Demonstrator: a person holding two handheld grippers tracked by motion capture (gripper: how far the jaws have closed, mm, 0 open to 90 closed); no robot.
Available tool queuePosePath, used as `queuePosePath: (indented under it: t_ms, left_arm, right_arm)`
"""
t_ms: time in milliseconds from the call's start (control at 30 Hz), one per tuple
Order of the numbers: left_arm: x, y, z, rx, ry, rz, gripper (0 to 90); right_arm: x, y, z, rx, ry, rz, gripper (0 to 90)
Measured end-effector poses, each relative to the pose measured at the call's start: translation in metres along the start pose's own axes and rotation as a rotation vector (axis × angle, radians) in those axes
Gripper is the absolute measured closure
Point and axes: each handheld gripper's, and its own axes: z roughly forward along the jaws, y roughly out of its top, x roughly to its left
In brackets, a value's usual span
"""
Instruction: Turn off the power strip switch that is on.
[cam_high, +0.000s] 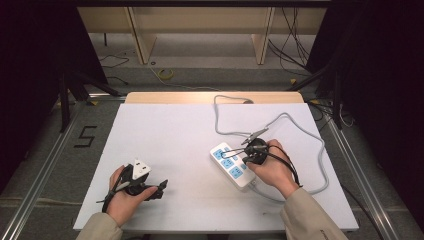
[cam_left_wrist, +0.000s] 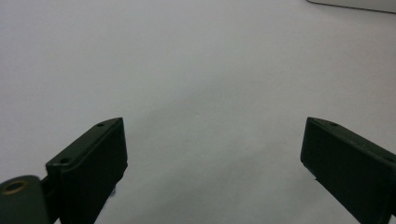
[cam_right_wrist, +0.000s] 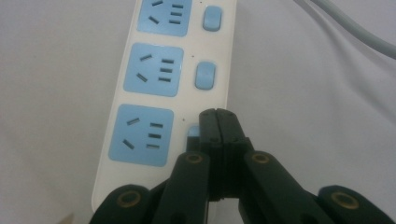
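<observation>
A white power strip (cam_high: 231, 165) with blue sockets lies right of the table's middle, and its grey cable (cam_high: 300, 130) loops behind it. My right gripper (cam_high: 245, 161) is shut with nothing between its jaws. In the right gripper view its tips (cam_right_wrist: 219, 119) rest on the nearest blue switch (cam_right_wrist: 192, 132) of the power strip (cam_right_wrist: 116, 107), beside the nearest socket. My left gripper (cam_high: 161, 189) is at the front left of the table, pointing right. In the left gripper view it (cam_left_wrist: 212, 149) is wide open over bare white table, holding nothing.
The white table top (cam_high: 175, 135) has a wooden back edge. Two more blue switches (cam_right_wrist: 205, 74) sit farther along the strip. The grey cable (cam_right_wrist: 355, 28) passes at the right gripper view's top right. A white edge (cam_left_wrist: 355, 3) shows at the left gripper view's top right.
</observation>
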Motion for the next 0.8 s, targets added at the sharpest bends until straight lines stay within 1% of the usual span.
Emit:
queuePosePath:
  t_ms: [133,433,800]
  left_arm:
    - [0.0,0.0,0.0,0.001,-0.001,0.0,6.8]
    - [0.0,0.0,0.0,-0.003,0.001,-0.003,6.9]
    - [0.0,0.0,0.0,-0.002,0.0,-0.003,7.0]
  right_arm:
    - [-0.003,-0.003,-0.001,-0.004,-0.006,0.005,90.0]
    - [-0.01,-0.012,-0.003,-0.005,-0.02,0.031,90.0]
    - [-0.018,-0.026,-0.005,-0.039,-0.033,0.068,86.3]
